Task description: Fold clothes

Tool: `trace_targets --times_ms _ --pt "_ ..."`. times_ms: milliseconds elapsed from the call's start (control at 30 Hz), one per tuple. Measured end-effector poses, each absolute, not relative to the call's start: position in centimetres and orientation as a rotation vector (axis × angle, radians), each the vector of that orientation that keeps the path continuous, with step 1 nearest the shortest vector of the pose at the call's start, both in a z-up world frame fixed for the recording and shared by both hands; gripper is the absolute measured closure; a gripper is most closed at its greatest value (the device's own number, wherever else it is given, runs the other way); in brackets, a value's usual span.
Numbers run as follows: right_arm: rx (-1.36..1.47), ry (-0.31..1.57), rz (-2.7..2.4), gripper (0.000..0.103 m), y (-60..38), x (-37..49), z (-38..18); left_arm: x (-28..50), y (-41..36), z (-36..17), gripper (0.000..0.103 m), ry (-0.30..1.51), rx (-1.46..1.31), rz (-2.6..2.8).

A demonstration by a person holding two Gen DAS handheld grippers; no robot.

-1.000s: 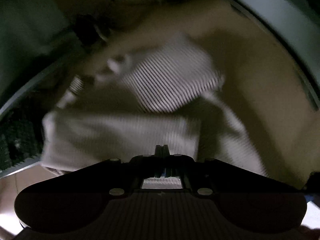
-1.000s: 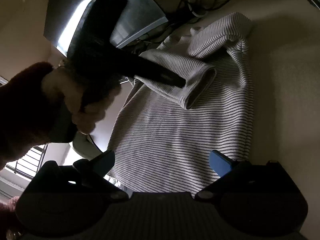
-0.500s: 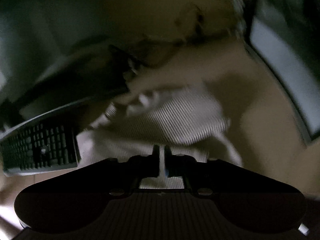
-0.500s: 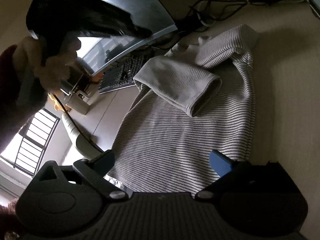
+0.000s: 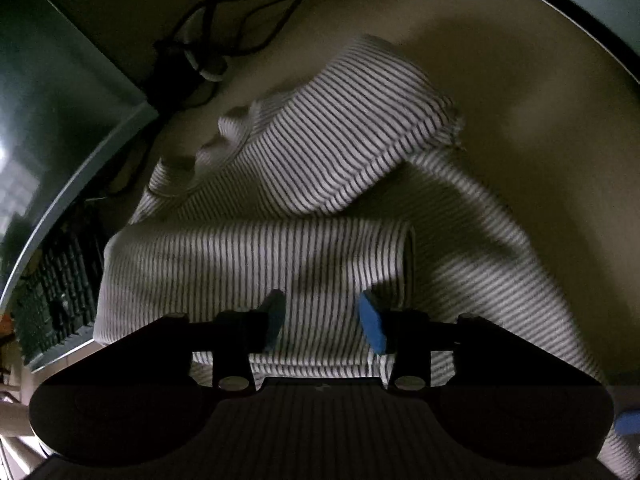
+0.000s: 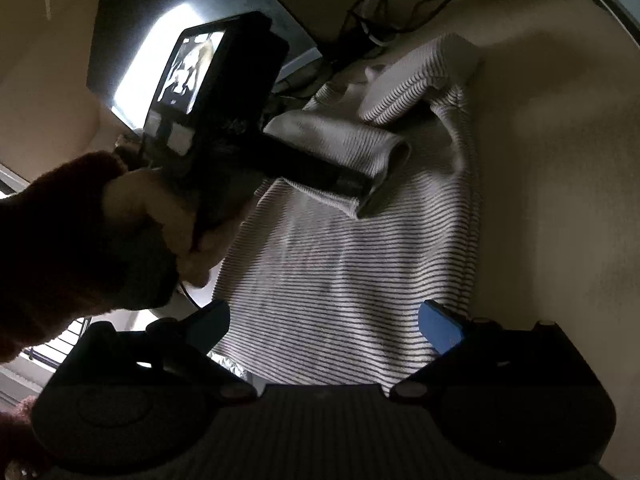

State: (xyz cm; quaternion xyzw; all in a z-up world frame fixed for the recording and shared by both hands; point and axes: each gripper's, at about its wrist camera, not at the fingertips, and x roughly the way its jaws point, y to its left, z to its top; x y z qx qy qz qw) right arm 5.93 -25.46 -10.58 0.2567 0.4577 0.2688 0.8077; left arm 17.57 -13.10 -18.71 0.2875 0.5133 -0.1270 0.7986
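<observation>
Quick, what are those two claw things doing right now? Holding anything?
Left hand-held gripper: open, holding nothing, just above the folded sleeve.
Right hand-held gripper: open, empty, over the striped shirt.

Soft ribbed striped cloth makes the shirt [image 5: 320,200]; the worktop [image 6: 560,160] looks matt and smooth; the left tongs [image 5: 320,320] are matt black plastic.

White, dark-striped shirt [image 5: 320,184]; blue pads [image 5: 372,320]

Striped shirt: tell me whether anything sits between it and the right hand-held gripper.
Nothing visible does. The right hand-held gripper hangs open over the striped shirt, only bare fabric beyond its fingers.
</observation>
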Motion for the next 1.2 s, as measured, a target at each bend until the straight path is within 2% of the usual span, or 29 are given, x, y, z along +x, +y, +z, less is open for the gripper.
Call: trace_targets --times_ms 67,133,200,300,367,400,433,467,700,800,1200 --pt "0.546 0.977 0.568 0.002 -25.5 5.8 -10.5 17.7 -12.6 -18.0 0.049 1.127 0.563 -0.280" --pt "0.550 0.974 0.560 0.002 -25.5 5.8 -10.5 17.3 -12.2 -17.4 0.039 1.146 0.512 -0.307" --pt "0.560 0.982 0.557 0.002 -25.5 5.8 -10.7 16.6 -11.9 -16.8 0.037 1.158 0.468 -0.349" --pt "0.557 1.000 0.566 0.002 -24.9 6.1 -11.0 15.6 -12.9 -17.5 0.035 1.117 0.548 -0.358" --pt "0.543 1.006 0.576 0.002 -24.4 6.1 -11.0 15.8 -12.5 -18.0 0.039 1.126 0.530 -0.356" --pt "0.533 1.004 0.582 0.002 -24.2 6.1 -10.9 16.0 -12.3 -18.3 0.049 1.131 0.521 -0.355" --pt "0.521 1.001 0.587 0.002 -24.0 6.0 -10.7 16.1 -12.2 -18.6 0.068 1.136 0.512 -0.353" --pt "0.512 0.999 0.591 0.002 -23.8 5.9 -10.6 16.2 -12.0 -18.8 0.073 1.140 0.503 -0.352" --pt "0.513 0.997 0.587 0.002 -24.0 5.9 -10.7 17.2 -9.6 -17.7 0.093 1.176 0.340 -0.366" --pt "0.517 0.993 0.584 0.002 -24.1 6.0 -10.7 18.1 -7.6 -15.0 0.095 1.188 0.192 -0.351" --pt "0.503 0.975 0.620 0.002 -23.8 6.6 -10.4 22.1 -5.7 -2.8 0.098 0.888 0.050 -0.288"
